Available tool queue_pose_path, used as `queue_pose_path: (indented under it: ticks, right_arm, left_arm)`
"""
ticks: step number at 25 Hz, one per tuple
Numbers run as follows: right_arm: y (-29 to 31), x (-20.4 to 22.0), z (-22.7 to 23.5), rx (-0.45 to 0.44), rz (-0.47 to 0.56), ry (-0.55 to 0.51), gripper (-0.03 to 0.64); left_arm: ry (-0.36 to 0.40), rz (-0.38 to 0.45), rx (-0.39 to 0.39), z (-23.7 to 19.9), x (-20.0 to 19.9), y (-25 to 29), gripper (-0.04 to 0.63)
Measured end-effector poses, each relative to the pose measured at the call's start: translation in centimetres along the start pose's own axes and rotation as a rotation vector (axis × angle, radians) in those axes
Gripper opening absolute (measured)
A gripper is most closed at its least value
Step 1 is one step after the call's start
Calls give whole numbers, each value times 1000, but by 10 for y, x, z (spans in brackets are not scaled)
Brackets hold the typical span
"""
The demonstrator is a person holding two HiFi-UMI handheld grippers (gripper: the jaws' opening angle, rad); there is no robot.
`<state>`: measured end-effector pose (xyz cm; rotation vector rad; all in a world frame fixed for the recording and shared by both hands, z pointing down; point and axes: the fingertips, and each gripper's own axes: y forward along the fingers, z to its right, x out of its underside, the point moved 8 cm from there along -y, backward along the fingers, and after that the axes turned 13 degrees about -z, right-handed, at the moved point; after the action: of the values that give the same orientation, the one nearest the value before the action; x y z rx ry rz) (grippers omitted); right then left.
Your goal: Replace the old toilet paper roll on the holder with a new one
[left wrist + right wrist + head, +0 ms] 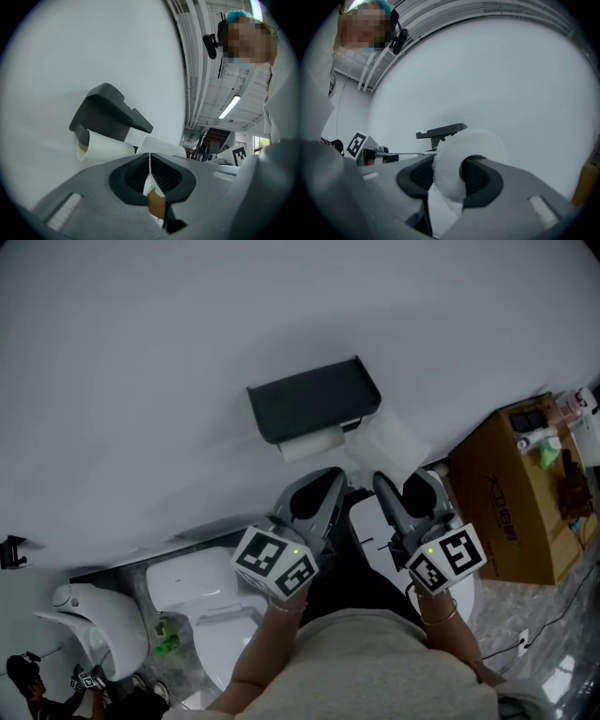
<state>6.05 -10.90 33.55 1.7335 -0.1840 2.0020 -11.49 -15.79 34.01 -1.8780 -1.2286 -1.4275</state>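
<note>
Jaws of my right gripper (450,174) pinch the new toilet paper roll (480,143), likely light and squashy, by its wall; my left gripper (150,174) is clenched, empty.

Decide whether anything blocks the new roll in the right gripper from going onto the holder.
Yes. The old roll sits on the holder under its dark cover, filling the spot that the new roll, held in the right gripper, needs. Nothing else visible stands between them.

This is a mock-up bathroom inside a big hall. A white toilet (192,585) stands against a plain wall (187,334) bearing a paper holder (314,399), with a cardboard box (511,493) nearby and a strip light (229,107) overhead.
</note>
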Motion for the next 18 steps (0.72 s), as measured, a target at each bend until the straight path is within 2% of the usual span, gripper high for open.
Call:
queue_pose_path:
  ticks: [11, 15, 18]
  right_arm:
    - [-4, -4, 13, -55, -32, 1, 155]
    - [-6, -4, 23, -56, -40, 12, 155]
    - [-5, -4, 31, -60, -50, 17, 155]
  left_arm:
    - [-58, 26, -47, 9, 3, 6, 17]
    - [-93, 31, -6, 12, 7, 11, 17]
    - [-101, 31, -17, 10, 9, 15, 17]
